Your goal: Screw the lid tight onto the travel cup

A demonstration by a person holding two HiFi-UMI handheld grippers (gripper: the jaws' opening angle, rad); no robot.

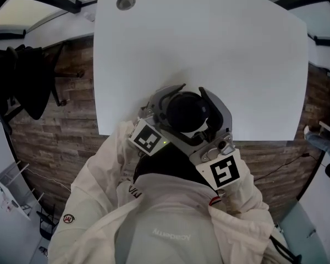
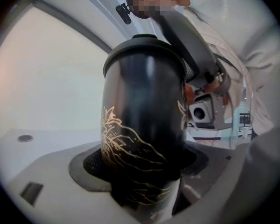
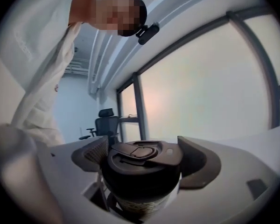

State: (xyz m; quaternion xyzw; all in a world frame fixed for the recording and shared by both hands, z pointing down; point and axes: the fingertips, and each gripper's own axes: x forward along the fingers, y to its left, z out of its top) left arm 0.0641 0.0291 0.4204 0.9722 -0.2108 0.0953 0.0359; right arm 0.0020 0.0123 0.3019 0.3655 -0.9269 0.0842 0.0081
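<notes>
The left tongs (image 2: 140,171) are closed on the black body of the travel cup (image 2: 141,125), low down. Their dark pads press on either side of its gold line drawing, and the body fills the whole gap between them. The right tongs (image 3: 143,149) are closed round the lid (image 3: 141,157). The ribbed left pad lies against the lid's rim and the right pad sits at its other edge, though contact on that side is harder to make out. In the head view the two tongs meet from opposite sides with the cup between them. It is held up in the air close to the person's white jacket (image 1: 170,230), just over the near edge of the white worktop (image 1: 209,48), not standing on it. The lid already sits on the mouth of the cup, and in the left gripper view it looks level with no gap showing under its rim. Its flip spout cover lies flat and closed. By my reading, the placing and at least some of the threading are done. The pictures do not tell how tight the lid is. What probably remains is the last turning of the lid against the held body until it stops, then letting go.
</notes>
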